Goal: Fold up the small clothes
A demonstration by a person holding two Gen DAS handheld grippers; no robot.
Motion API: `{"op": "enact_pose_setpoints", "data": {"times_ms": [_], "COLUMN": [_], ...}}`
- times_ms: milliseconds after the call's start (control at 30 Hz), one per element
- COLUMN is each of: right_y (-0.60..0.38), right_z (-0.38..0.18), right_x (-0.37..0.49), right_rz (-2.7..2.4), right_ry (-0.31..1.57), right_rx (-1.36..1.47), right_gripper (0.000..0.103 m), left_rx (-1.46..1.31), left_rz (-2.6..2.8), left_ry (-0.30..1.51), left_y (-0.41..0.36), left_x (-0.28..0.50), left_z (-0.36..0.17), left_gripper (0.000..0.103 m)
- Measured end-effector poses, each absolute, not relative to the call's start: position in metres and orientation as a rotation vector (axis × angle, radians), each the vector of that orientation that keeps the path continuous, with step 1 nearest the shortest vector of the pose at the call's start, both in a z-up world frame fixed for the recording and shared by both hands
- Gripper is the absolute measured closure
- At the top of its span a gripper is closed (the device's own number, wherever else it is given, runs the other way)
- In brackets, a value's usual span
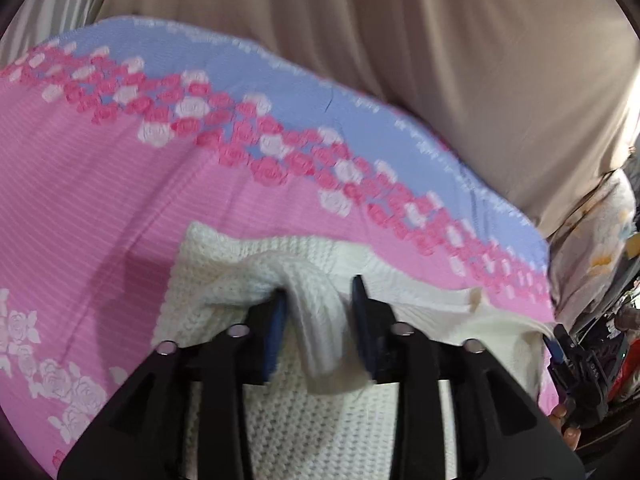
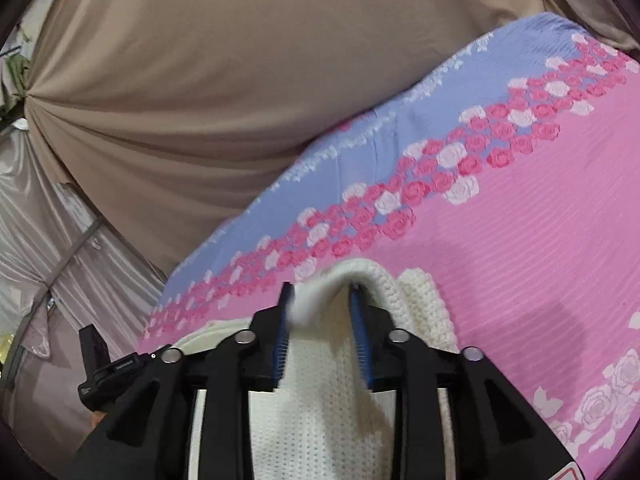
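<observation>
A small white knitted garment (image 1: 316, 412) lies on a pink bed sheet with rose print (image 1: 100, 200). My left gripper (image 1: 320, 304) holds a raised fold of the knit between its blue pads, pinching it. In the right wrist view the same white knit (image 2: 320, 412) lies under my right gripper (image 2: 320, 300), which pinches a raised ribbed edge of it between its blue pads. The right gripper shows at the right edge of the left wrist view (image 1: 576, 364); the left gripper shows at the left of the right wrist view (image 2: 100, 364).
The sheet has a blue border (image 1: 280, 64) along the bed's far edge (image 2: 320, 152). Beige curtains (image 1: 440, 60) hang behind the bed. Grey satin drapes (image 2: 44, 220) hang at the left. Floral fabric and clutter (image 1: 592, 240) sit past the bed's right end.
</observation>
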State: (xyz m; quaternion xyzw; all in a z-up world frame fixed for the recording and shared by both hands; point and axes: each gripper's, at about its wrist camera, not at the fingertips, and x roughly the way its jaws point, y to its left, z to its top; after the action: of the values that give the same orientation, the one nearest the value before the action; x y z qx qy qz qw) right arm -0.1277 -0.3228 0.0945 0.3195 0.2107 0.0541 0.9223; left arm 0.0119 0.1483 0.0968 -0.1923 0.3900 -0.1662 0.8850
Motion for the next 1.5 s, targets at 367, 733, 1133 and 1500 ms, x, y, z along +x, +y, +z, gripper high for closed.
{"op": "enact_pose_setpoints", "data": {"times_ms": [367, 733, 1133, 1500], "right_y": [-0.282, -0.281, -0.302, -0.293], "right_z": [0.047, 0.080, 0.060, 0.099], "right_x": [-0.265, -0.295, -0.312, -0.166], "right_rz": [0.022, 0.103, -0.067, -0.006], "right_ry": [0.657, 0.544, 0.660, 0.642], "right_rx": [0.403, 0.463, 0.439, 0.358], "right_gripper": [0.041, 0.095, 0.082, 0.039], "left_rx": [-0.249, -0.292, -0.226, -0.120], "left_rz": [-0.276, -0.293, -0.208, -0.322], "left_ry": [0.831, 0.883, 0.884, 0.813], "left_y": [0.199, 0.224, 0.235, 0.152], "left_x": [-0.103, -0.138, -0.157, -0.033], "left_z": [0.091, 0.094, 0.096, 0.112], "left_gripper": [0.011, 0.093, 0.074, 0.014]}}
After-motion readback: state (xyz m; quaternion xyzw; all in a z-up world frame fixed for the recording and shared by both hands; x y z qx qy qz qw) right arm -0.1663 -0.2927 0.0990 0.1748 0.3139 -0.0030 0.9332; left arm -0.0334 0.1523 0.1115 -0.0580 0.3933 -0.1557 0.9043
